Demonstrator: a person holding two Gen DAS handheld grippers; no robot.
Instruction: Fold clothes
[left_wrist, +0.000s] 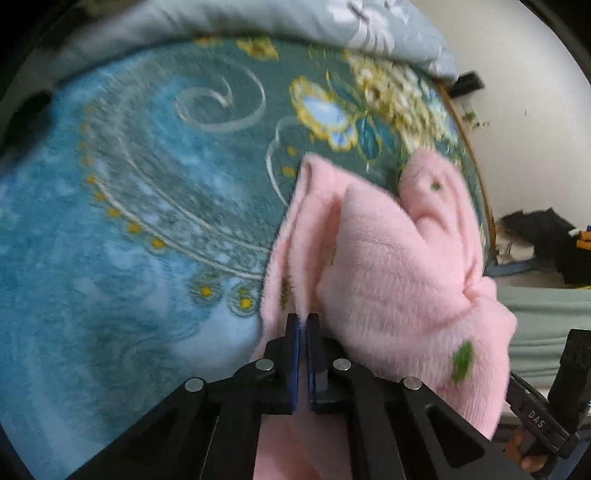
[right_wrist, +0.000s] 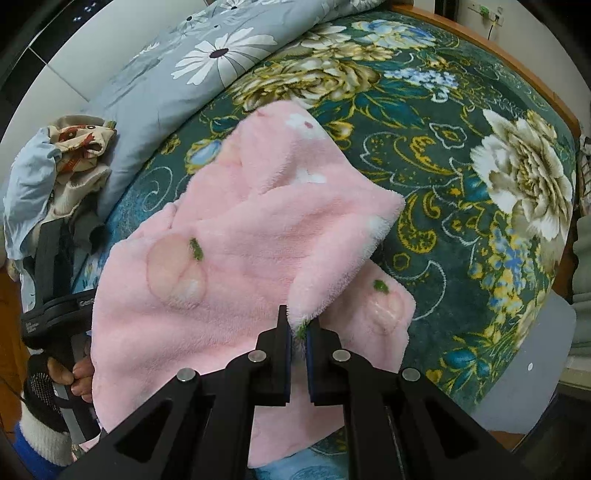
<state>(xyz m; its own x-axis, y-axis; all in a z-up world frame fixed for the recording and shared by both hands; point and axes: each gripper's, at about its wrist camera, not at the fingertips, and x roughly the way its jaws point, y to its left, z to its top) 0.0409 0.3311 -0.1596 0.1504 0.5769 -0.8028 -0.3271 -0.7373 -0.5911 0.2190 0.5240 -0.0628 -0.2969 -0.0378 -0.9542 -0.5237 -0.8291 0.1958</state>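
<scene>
Both pairs of fingers are pinched tight on edges of the pink fleece garment (right_wrist: 236, 236), held up over the floral bedspread (right_wrist: 461, 177).

The left gripper (left_wrist: 303, 321) clamps a bunched fold and the right gripper (right_wrist: 300, 326) nips a hem corner. The fleece looks light, limp and plush, so it should sag between grips and is best taken at hems or corners. Both tools point forward over the bed, side by side, near each other.
</scene>
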